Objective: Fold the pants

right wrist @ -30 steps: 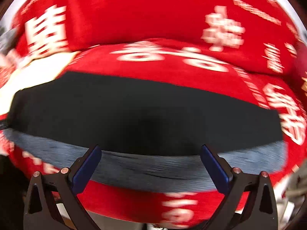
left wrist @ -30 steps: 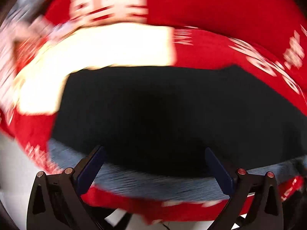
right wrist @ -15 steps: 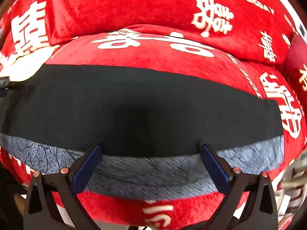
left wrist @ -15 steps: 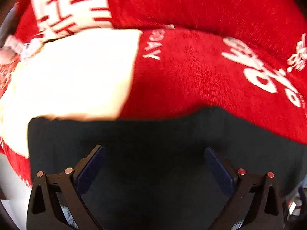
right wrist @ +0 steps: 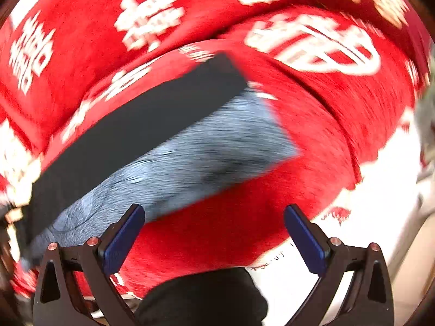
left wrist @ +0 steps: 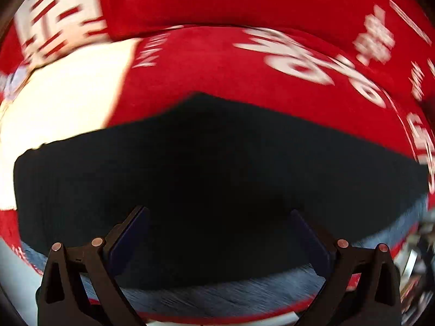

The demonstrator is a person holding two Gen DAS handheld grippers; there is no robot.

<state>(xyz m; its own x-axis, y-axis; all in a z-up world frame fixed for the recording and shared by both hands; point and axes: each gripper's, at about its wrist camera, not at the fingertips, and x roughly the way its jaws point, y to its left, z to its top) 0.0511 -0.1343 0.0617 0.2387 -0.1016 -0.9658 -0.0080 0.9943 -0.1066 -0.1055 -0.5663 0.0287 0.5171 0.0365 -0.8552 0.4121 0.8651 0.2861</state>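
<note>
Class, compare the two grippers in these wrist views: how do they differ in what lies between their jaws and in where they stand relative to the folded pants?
The left gripper has the dark pants between its jaws; the right gripper has only the red blanket there. The left faces the pants squarely; in the right view they lie off to the left, slanted. Both have open jaws and blue pads, gripping nothing.

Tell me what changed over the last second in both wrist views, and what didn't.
The right gripper has swung off to the right: the pants, centred between its fingers before, now run diagonally at left, with red blanket ahead. The left gripper drew in over the black fabric, then eased back a little, so the grey strip shows again. Both grippers stayed open, holding nothing; the pants stayed flat.
</note>
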